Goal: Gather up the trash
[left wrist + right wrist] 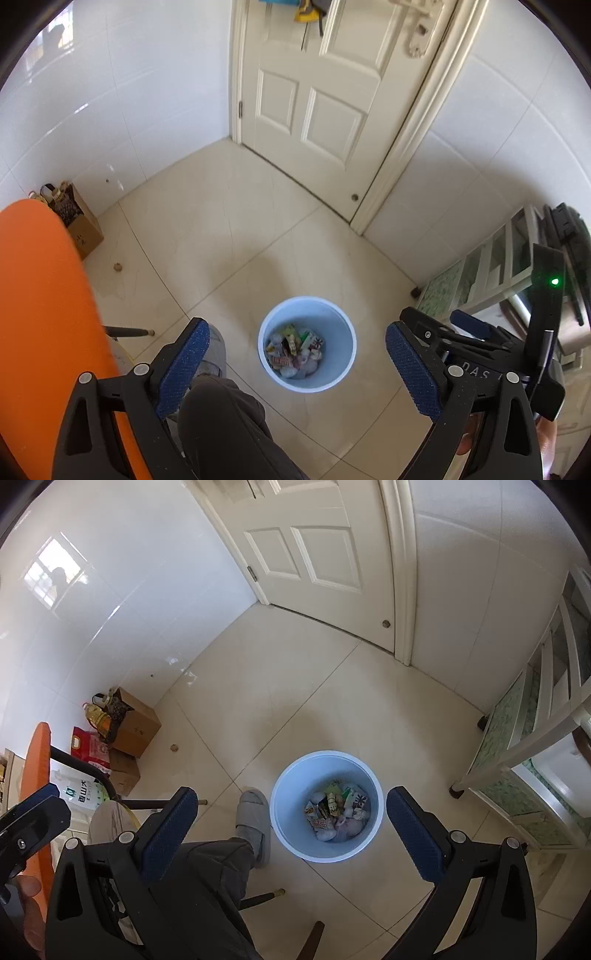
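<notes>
Cream floor tiles [295, 701] fill the middle of both frames. Glossy white wall tiles [110, 609] at upper left reflect a window. A white panelled door [314, 92] stands at top centre (shut), with cardboard boxes [136, 727] at left and a white shelf unit [535, 738] at right.

The right hand-held gripper [417, 339] bears "DAS"; a white bag [79, 792] carries unreadable characters.

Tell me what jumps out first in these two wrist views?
The pale blue trash bin stands on the tiled floor, part-filled with wrappers, framed between both open, empty claws: left claw and right claw. A bright orange tabletop fills the left edge, and a grey slipper sits just left of the bin.
</notes>
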